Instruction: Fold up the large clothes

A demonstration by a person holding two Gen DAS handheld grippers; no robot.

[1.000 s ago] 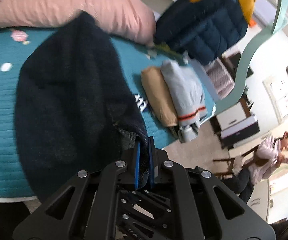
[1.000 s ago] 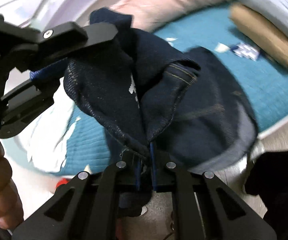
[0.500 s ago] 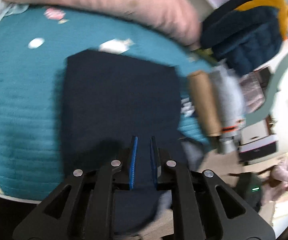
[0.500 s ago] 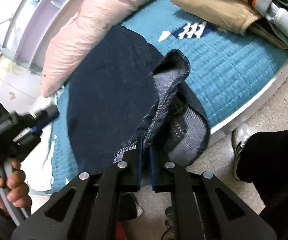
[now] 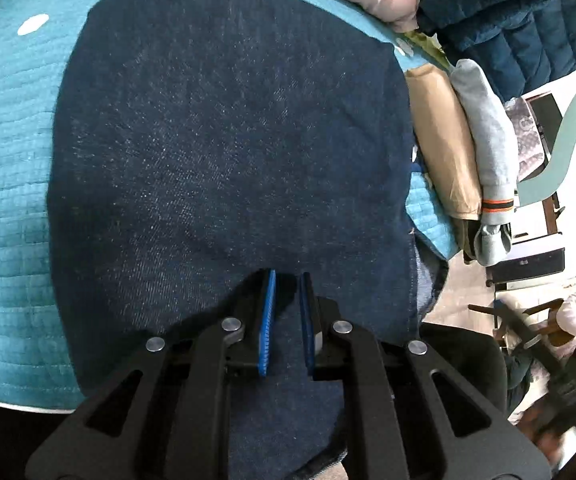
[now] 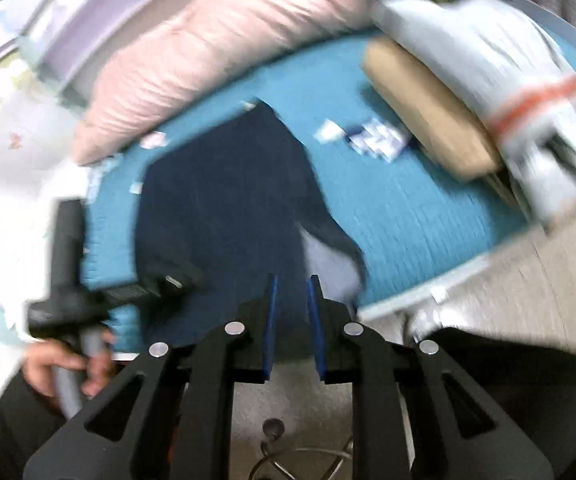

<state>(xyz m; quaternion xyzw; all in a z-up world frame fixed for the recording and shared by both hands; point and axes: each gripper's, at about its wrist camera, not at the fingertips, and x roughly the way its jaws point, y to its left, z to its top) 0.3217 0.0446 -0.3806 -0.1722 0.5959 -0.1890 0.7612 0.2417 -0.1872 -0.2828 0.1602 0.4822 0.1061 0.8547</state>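
Lying below both tongs, dark denim garment (image 5: 224, 152)

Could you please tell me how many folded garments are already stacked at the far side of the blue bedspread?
2: a tan folded garment lying on the bedspread, and a grey one with an orange stripe lying against its far side. Others may be hidden beneath.

I see the teal quilted bed (image 5: 4, 184) carrying dark denim (image 5: 224, 152). Right of the denim lie tan (image 5: 446, 148) and grey folded clothes (image 5: 488, 136); a pink pillow (image 6: 224, 52) lies behind it.
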